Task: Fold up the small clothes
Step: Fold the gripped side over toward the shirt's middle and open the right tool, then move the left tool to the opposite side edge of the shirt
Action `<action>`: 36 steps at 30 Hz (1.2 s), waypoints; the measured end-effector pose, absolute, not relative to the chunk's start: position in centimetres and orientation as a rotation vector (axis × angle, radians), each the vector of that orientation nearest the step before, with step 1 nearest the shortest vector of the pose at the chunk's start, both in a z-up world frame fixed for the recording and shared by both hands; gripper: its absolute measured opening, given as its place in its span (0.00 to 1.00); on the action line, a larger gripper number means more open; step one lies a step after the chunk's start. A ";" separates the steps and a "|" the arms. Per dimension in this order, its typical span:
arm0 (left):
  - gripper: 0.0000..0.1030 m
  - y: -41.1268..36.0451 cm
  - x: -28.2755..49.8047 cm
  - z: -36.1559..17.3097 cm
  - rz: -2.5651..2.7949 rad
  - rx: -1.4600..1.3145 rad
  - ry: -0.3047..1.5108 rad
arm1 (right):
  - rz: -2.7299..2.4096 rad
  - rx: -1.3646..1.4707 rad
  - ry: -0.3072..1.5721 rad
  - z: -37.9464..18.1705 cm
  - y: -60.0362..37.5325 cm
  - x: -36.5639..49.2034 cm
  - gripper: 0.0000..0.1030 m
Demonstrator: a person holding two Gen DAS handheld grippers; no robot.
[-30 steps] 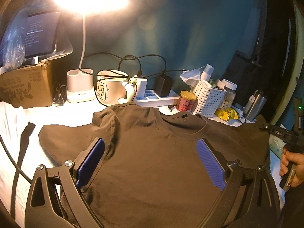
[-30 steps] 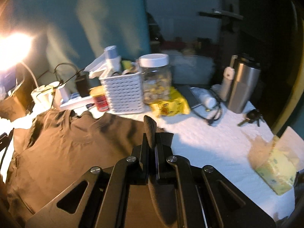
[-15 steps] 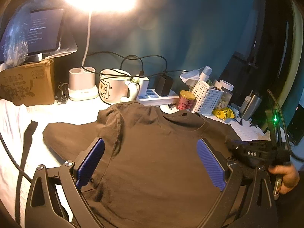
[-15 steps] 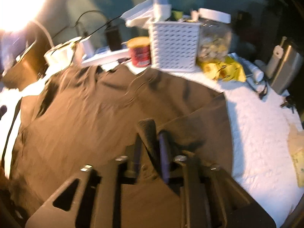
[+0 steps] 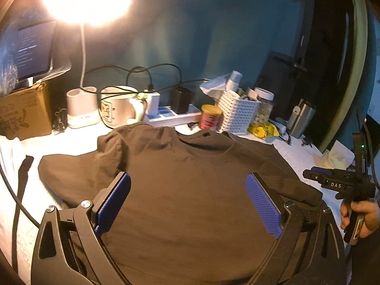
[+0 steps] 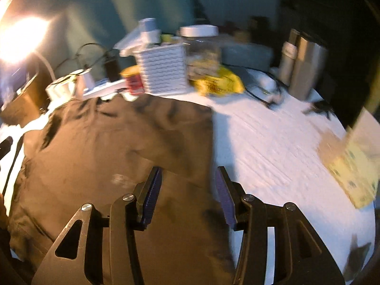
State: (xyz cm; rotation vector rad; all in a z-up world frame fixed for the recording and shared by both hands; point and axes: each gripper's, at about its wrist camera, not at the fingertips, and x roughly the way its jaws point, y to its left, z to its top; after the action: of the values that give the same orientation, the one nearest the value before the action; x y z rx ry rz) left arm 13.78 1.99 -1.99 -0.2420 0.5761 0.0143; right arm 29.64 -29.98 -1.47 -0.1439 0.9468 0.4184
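Observation:
A dark brown T-shirt (image 5: 190, 178) lies spread on the white table cover, collar toward the back; its right sleeve is folded in over the body (image 6: 175, 128). My left gripper (image 5: 188, 187) is wide open and empty, hovering over the shirt's middle. My right gripper (image 6: 188, 185) is open and empty above the shirt's right edge, where the folded sleeve lies. It also shows in the left wrist view (image 5: 315, 172), held by a hand off the shirt's right side.
Along the back stand a cardboard box (image 5: 23, 111), a lamp base (image 5: 82, 109), a mug (image 5: 118, 109), a power strip (image 5: 173, 117), a red can (image 5: 210, 116), a white basket (image 5: 237, 111), a jar (image 6: 201, 47) and a steel flask (image 6: 306, 66). A tissue pack (image 6: 351, 166) lies right.
My right gripper carried the right sleeve inward over the shirt, opened and let it go, then drew back to the right. My left gripper stayed open over the shirt.

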 end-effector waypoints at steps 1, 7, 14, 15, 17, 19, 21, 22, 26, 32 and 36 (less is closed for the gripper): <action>0.94 1.7 13.8 -1.9 0.013 -0.236 0.579 | 0.410 -0.133 0.962 -1.8 -30.7 29.8 0.48; 0.94 0.2 13.9 -1.8 0.016 -0.209 0.593 | 0.393 -0.040 1.073 -4.9 -33.7 30.3 0.48; 0.94 -1.2 13.9 -1.6 0.008 -0.185 0.601 | 0.498 -0.025 1.031 -5.0 -33.0 28.2 0.48; 0.94 -1.4 13.9 -1.5 0.005 -0.181 0.602 | 0.518 -0.029 1.020 -4.8 -32.8 27.8 0.46; 0.94 -1.8 13.8 -1.5 -0.001 -0.172 0.603 | 0.546 -0.035 0.988 -4.3 -32.6 27.2 0.17; 0.94 -2.1 13.7 -1.4 -0.004 -0.169 0.605 | 0.548 -0.060 0.964 -4.0 -32.4 26.8 0.10; 0.94 -2.2 13.5 -1.4 -0.004 -0.166 0.607 | 0.564 -0.074 0.941 -3.6 -32.3 26.3 0.09; 0.94 -2.2 13.5 -1.4 -0.003 -0.165 0.606 | 0.572 -0.083 0.931 -3.5 -32.1 26.1 0.09; 0.94 -2.1 13.0 -1.2 0.001 -0.169 0.599 | 0.640 -0.136 0.896 -3.0 -30.9 24.7 0.09; 0.94 -1.2 12.2 -1.6 0.024 -0.177 0.608 | 0.712 -0.216 0.948 -4.5 -28.7 22.9 0.11; 0.94 0.0 11.7 -1.9 0.056 -0.179 0.608 | 0.720 -0.209 1.006 -5.5 -28.0 22.2 0.28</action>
State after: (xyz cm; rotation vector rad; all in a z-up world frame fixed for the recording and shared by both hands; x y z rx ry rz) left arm 11.72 0.02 -1.92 -0.1794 0.6080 0.0556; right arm 22.25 -27.96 -5.47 -0.2088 1.0065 0.7205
